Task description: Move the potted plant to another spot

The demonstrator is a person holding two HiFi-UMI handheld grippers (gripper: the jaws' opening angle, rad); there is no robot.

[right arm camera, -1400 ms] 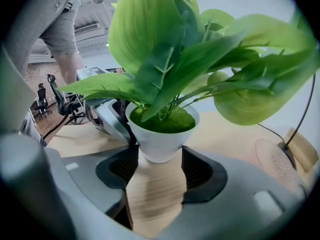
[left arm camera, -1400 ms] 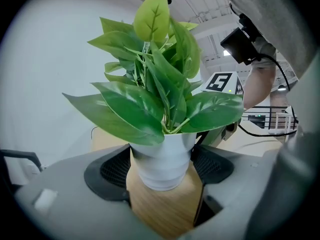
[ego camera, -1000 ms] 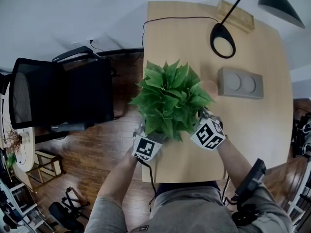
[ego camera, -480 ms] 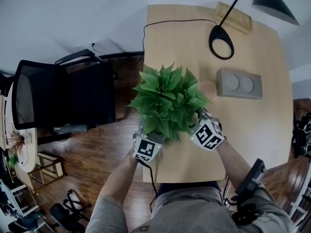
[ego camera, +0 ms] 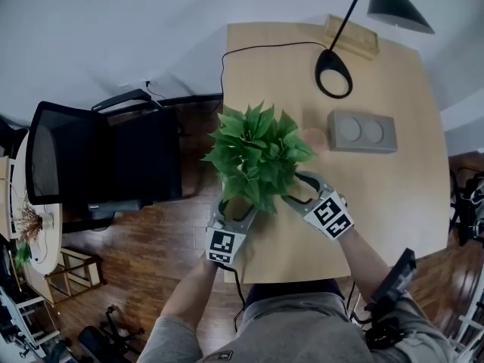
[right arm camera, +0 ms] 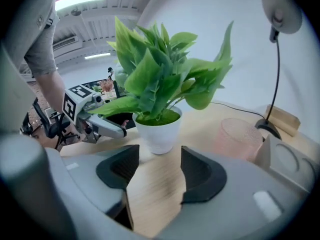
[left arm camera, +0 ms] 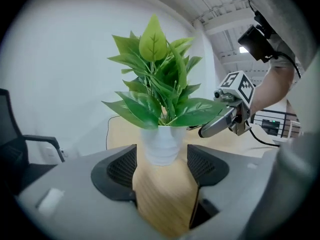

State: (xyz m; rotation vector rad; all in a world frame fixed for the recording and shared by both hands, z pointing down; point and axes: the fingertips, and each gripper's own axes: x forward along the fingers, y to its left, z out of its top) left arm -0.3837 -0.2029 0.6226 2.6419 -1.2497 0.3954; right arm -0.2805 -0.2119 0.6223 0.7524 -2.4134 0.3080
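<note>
Potted plant (ego camera: pixel 257 153): upright on the table (ego camera: pixel 393 203), near its left edge; your left gripper (ego camera: pixel 237 207): jaws wide but closing, nothing between them, the white pot (left arm camera: pixel 161 145) just ahead, untouched; your right gripper (ego camera: pixel 293 189): jaws wide, empty, pot just beyond.

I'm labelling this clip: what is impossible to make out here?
Head view: leaves hide the white pot and most of the pink cup.
Head view: the lamp shade is cut off by the top edge.
Right gripper view: the grey box is cut off by the dark right rim.
</note>
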